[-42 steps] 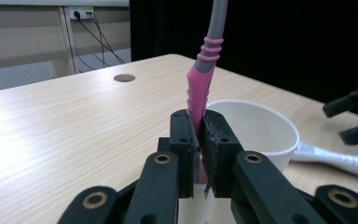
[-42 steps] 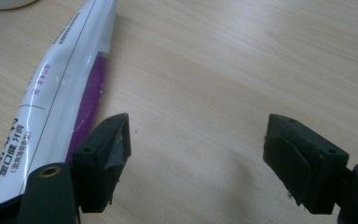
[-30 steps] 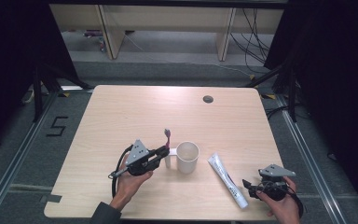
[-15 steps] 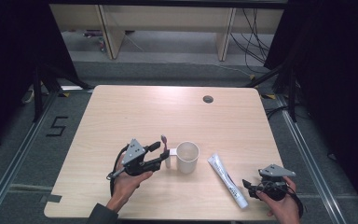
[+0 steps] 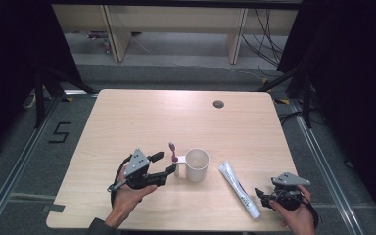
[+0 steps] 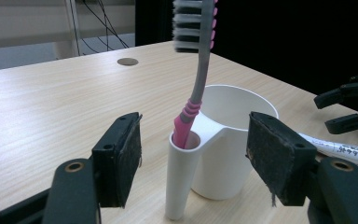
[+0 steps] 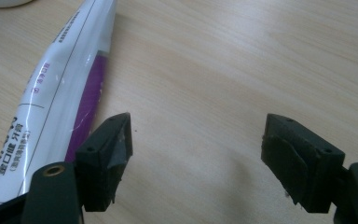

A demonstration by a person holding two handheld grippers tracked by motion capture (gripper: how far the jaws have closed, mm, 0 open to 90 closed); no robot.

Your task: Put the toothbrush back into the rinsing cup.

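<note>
Standing in the cup's (image 6: 235,135) side holder, the toothbrush (image 6: 196,79) is light, slim, slippery; grip its pink neck. Left gripper (image 6: 193,161), jaws just opening, wide, holds nothing.

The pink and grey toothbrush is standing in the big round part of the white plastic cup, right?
Not quite. The pink and grey toothbrush stands upright in the narrow side tube joined to the white plastic cup, not in its big round part. The left gripper view shows this.
</note>
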